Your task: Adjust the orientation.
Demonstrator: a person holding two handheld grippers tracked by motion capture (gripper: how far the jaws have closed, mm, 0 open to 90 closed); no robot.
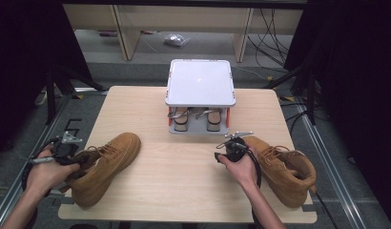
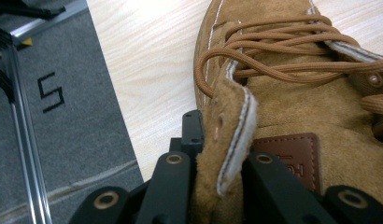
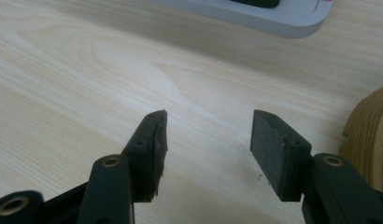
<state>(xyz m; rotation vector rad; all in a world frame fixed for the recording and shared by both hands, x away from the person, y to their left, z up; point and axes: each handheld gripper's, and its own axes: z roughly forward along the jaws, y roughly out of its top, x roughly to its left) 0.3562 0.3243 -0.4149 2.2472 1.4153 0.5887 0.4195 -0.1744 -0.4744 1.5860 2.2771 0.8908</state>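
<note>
Now the left hand-held gripper (image 1: 72,160) sits at the near-left corner of the tabletop (image 1: 184,171), closed on the collar flap of the left tan suede boot (image 1: 105,167). In the left gripper view its two black jaws pinch the upright edge of the boot's ankle collar (image 2: 229,140) between them, the pads pressing the suede from both sides, with the white-stitched rim of the flap rising just above them. A brown leather tongue label (image 2: 292,154) lies just beside the right-hand jaw, and the brown laces (image 2: 273,51) loop across the boot's throat farther up. That boot lies along the left edge of the tabletop, its toe pointing toward the middle and far side, its heel end at the gripper.

The right hand-held gripper (image 1: 234,145) is held by the person's right hand (image 1: 239,167) toward the right edge of the tabletop, touching nothing. In the right gripper view its jaws stand moderately apart over bare wood, nothing between the pads (image 3: 266,149). The right tan suede boot (image 1: 282,167) lies just beside it on its right, near the near-right corner; the ribbed sole edge (image 3: 367,140) of this boot shows close beside the right-hand jaw without touching it.

At the far edge, in the middle, stands a grey two-tier rack (image 1: 200,83) with a white top, and sandals (image 1: 196,119) rest on its lower shelf.
</note>
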